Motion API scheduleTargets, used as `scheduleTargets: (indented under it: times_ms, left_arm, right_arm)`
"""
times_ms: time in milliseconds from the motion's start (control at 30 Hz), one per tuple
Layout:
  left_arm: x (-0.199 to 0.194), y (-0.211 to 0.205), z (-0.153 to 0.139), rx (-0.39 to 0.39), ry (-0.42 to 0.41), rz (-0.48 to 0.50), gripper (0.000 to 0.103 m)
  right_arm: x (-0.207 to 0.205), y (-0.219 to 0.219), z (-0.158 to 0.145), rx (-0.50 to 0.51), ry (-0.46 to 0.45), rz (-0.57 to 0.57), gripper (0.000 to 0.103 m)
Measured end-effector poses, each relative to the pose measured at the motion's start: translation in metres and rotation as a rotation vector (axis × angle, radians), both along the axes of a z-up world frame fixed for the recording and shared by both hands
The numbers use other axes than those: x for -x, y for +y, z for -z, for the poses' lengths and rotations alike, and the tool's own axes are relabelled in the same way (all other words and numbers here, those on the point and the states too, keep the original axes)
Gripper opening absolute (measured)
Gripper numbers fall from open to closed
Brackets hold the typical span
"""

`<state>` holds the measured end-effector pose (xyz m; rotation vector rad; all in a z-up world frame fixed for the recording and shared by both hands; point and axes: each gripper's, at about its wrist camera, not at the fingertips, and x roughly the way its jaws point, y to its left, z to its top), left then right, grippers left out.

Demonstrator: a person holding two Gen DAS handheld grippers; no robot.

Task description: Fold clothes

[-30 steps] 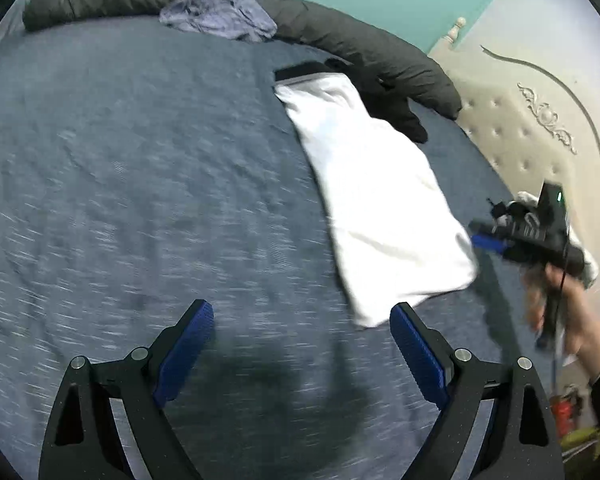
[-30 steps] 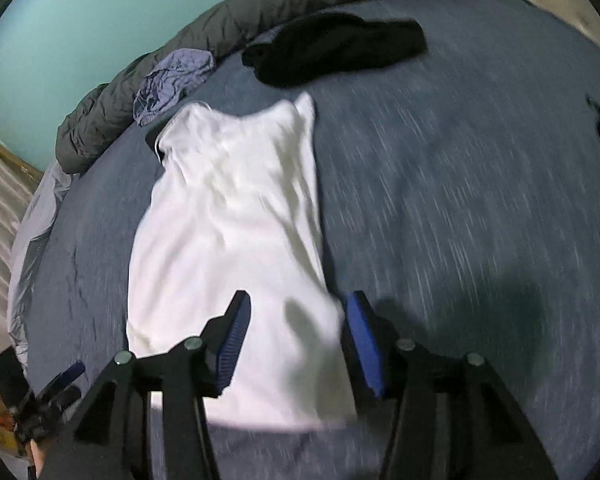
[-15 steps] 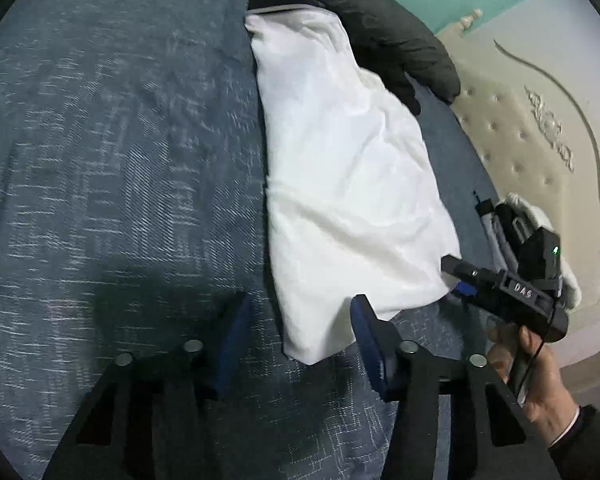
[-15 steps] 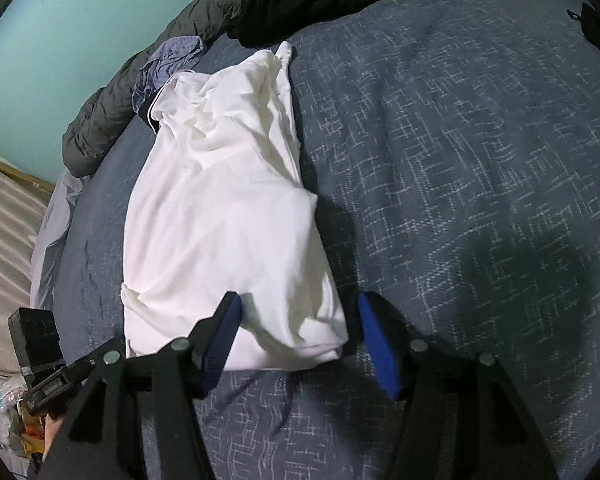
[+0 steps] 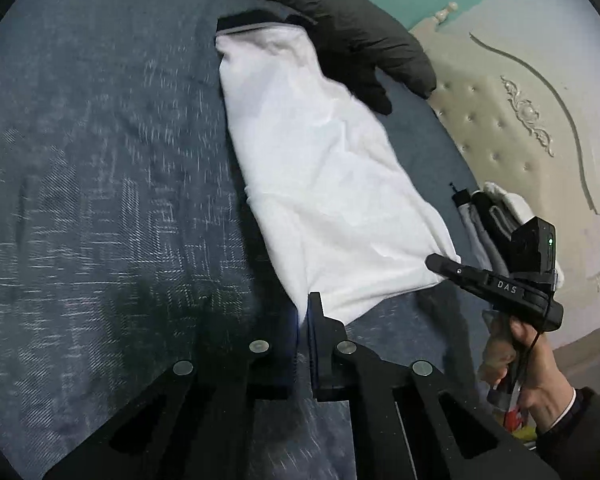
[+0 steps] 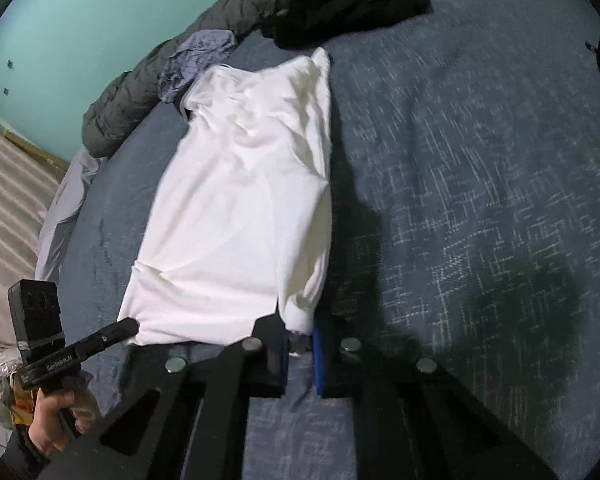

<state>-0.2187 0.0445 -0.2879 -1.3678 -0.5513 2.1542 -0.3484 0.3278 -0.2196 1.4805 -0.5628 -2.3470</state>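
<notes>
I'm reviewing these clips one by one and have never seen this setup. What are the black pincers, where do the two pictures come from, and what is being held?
There is no robot arm. A person holds a two-finger gripper in each hand, and each gripper carries a fisheye camera looking along its fingers. One picture is from the left gripper, the other from the right gripper. Each view also shows the other gripper, held in a hand. A white garment lies lengthwise on a blue-grey bed. Both grippers are closed on its near hem, one at each corner. At the far edge lie a dark jacket, a black garment and a crumpled bluish cloth.
</notes>
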Motion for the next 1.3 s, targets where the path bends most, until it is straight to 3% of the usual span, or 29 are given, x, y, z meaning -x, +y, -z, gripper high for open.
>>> scheduleTargets:
  times_ms: [167, 400, 533, 800, 967, 1067, 1133, 1167, 1300]
  left_arm:
    - [-0.029, 0.001, -0.025, 0.047, 0.02, 0.056, 0.004]
    - [-0.084, 0.005, -0.037, 0.077, 0.007, 0.103, 0.004]
    - [-0.117, 0.014, -0.035, 0.123, 0.017, 0.134, 0.004]
    - [-0.175, 0.01, -0.023, 0.124, 0.009, 0.145, 0.004]
    - [-0.182, 0.011, -0.001, 0.152, -0.025, 0.139, 0.005]
    - [-0.18, 0.003, -0.001, 0.15, -0.021, 0.107, 0.013]
    - [-0.178, -0.006, -0.006, 0.16, 0.005, 0.081, 0.038]
    - [-0.174, -0.012, -0.008, 0.155, 0.017, 0.06, 0.042]
    - [-0.154, -0.03, -0.009, 0.138, 0.042, -0.011, 0.045]
  right_arm:
    - [-0.018, -0.004, -0.028, 0.0, 0.02, -0.033, 0.008]
    - [-0.066, -0.004, -0.039, -0.007, 0.003, -0.081, 0.007]
    - [-0.1, -0.002, -0.037, -0.014, -0.018, -0.103, 0.007]
    - [-0.152, -0.008, -0.023, -0.036, -0.056, -0.123, 0.007]
    - [-0.159, -0.008, -0.012, -0.038, -0.065, -0.117, 0.012]
    - [-0.158, -0.007, -0.01, -0.085, -0.075, -0.098, 0.022]
    - [-0.159, -0.004, -0.016, -0.14, -0.056, -0.1, 0.031]
    - [-0.159, -0.002, -0.019, -0.162, -0.042, -0.1, 0.034]
    - [-0.142, 0.014, -0.035, -0.161, 0.035, -0.062, 0.039]
